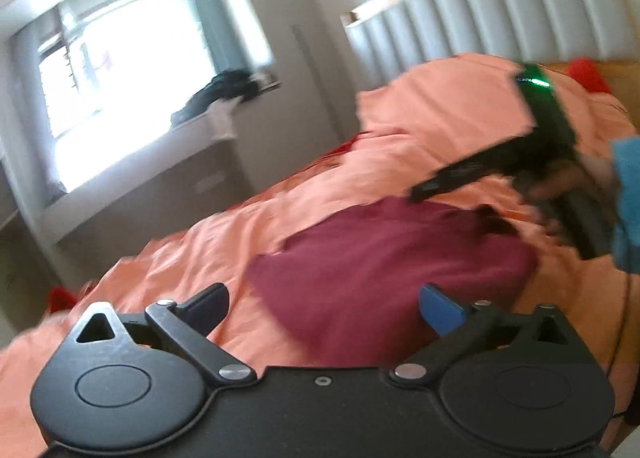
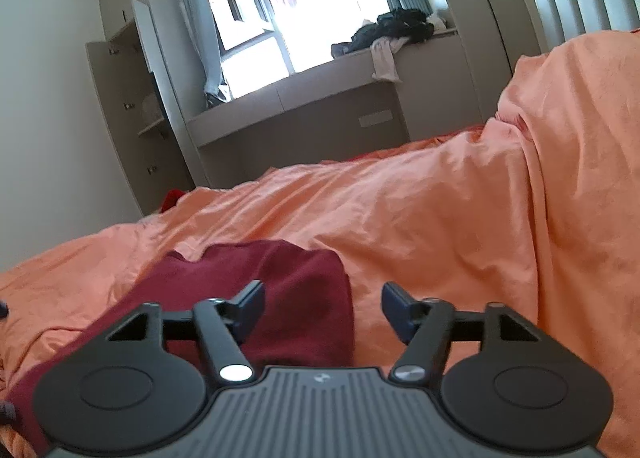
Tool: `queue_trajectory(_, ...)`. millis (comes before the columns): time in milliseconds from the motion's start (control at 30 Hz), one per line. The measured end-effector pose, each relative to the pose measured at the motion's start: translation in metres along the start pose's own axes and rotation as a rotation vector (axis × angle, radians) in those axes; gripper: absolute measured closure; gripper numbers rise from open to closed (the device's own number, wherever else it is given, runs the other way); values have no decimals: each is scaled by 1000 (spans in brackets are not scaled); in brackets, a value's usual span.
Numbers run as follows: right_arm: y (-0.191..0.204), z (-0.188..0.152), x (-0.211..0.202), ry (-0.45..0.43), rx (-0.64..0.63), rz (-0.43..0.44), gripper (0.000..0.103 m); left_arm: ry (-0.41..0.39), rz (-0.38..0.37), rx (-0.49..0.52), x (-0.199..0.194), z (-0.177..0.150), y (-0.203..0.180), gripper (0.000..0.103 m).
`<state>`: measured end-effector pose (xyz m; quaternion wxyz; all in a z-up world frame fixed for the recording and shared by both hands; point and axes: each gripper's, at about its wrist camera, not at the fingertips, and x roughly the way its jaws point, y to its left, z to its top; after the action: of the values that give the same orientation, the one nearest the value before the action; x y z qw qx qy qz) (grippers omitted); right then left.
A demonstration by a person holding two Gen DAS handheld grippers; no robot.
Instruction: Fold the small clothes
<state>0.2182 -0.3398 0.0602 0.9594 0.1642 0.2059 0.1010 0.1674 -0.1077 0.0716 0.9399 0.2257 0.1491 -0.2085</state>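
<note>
1. Maroon garment [image 2: 256, 298] lies on the bed, on the orange duvet [image 2: 420, 217], in a compact, roughly rectangular shape. Looks folded over already, judging by the doubled far edge.
2. Flat, soft duvet serves as the folding surface; cloth sits where both claws reach it.
3. Right claw [image 2: 323, 308]: jaws spread, nothing between the pads, hovering low over the garment's right edge. Reads as a release after laying an edge down.
4. Left claw [image 1: 323, 308]: jaws at full spread, empty, garment [image 1: 380, 278] just ahead of it. View is motion-blurred.
5. Left view shows the right claw [image 1: 440, 183] in a person's hand [image 1: 560, 193], blue sleeve [image 1: 628, 209], above the cloth's far corner.
6. Beyond: padded headboard [image 1: 500, 9], window ledge with a dark clothes pile [image 2: 396, 27].
</note>
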Motion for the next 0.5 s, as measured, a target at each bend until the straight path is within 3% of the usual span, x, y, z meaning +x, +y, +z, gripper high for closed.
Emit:
queue_trajectory(100, 4, 1, -4, -27, 20, 22, 8, 38, 56, -97, -10, 3, 37, 2)
queue_trajectory(200, 7, 3, -8, -50, 34, 45, 1, 50, 58, -222, -23, 12, 66, 1)
queue_trajectory(300, 11, 5, -11, -66, 43, 56, 0, 76, 53, -289, -29, 24, 84, 1)
queue_trajectory(500, 16, 3, -9, -33, 19, 26, 0, 228, 12, -271, -10, 55, 85, 1)
